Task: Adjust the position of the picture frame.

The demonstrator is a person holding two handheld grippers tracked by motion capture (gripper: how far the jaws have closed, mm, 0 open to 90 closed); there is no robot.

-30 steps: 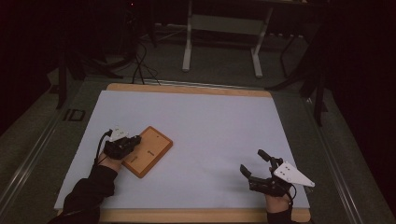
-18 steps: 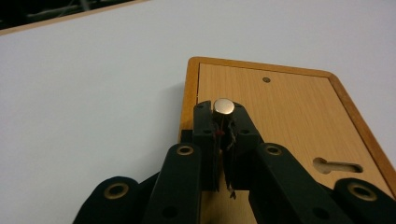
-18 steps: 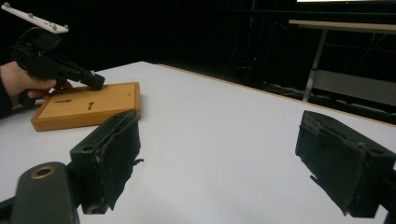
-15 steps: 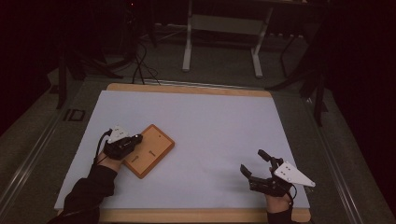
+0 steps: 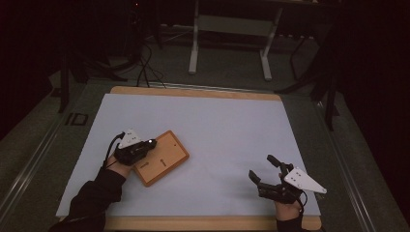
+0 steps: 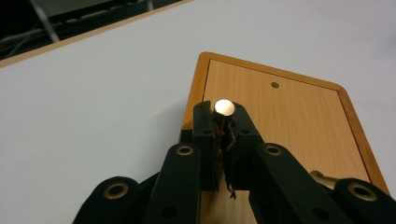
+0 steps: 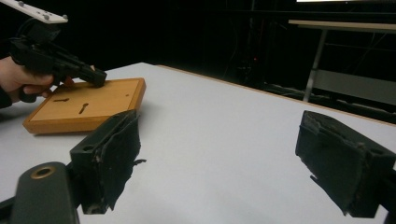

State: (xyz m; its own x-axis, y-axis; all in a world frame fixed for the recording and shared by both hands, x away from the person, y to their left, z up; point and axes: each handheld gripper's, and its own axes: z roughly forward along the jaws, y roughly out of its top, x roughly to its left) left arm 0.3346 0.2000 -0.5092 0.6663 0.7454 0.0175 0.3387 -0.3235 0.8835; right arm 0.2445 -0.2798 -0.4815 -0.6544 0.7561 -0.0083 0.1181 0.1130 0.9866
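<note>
We note the tabletop (image 5: 217, 121) carrying a wooden board (image 5: 162, 157) at its left. The left tool (image 6: 223, 122) pinches a small metal pin (image 6: 224, 107) over that board; the right tool (image 7: 233, 158) stands wide, empty. Any tilt could jam or drop the pin.

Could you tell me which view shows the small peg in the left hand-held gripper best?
The left gripper view: the pale-tipped peg sits clamped between the jaws. The high view shows just a bright dot; in the right gripper view it is too small to tell.
</note>
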